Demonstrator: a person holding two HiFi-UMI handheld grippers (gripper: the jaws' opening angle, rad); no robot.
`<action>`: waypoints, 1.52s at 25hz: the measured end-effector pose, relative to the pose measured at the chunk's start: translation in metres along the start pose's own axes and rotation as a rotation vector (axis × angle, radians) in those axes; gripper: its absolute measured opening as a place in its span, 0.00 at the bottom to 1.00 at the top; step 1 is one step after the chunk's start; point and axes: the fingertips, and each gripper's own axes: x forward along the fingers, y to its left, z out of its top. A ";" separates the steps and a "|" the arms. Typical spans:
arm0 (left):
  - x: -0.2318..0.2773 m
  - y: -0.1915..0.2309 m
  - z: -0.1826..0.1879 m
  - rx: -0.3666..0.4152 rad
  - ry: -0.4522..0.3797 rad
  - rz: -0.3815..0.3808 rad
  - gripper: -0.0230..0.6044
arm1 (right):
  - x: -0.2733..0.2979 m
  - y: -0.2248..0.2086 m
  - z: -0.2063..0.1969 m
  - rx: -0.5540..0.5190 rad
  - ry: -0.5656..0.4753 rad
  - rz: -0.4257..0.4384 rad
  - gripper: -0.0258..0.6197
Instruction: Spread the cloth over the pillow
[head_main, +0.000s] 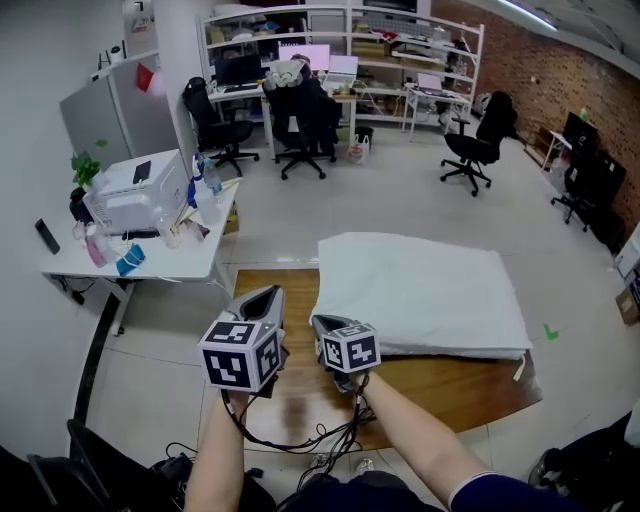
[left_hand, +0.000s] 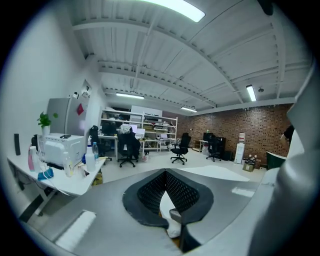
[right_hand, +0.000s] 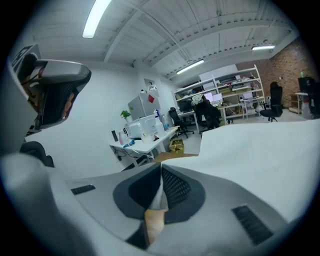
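Pillow seemingly covered by cloth; near corner is pinched in right gripper jaws, release likely remaining; left gripper jaws are pressed together.

The cloth hid much of the bench and whatever lay beneath it. Beside the cloth, the left hand-held gripper and right hand-held gripper hid the hands holding them.

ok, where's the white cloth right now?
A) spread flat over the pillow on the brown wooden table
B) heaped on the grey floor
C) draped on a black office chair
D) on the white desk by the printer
A: the head view shows the white cloth lying smooth, covering the pillow, on the brown wooden table.
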 end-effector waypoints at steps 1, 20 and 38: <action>0.002 -0.003 -0.006 -0.002 0.010 -0.008 0.05 | 0.003 0.000 -0.008 0.010 0.008 -0.001 0.07; 0.044 -0.038 -0.034 0.003 0.056 -0.137 0.05 | -0.046 0.001 -0.004 -0.020 -0.080 -0.007 0.16; 0.095 -0.214 0.013 -0.027 -0.077 -0.439 0.05 | -0.278 -0.109 0.129 -0.090 -0.478 -0.279 0.05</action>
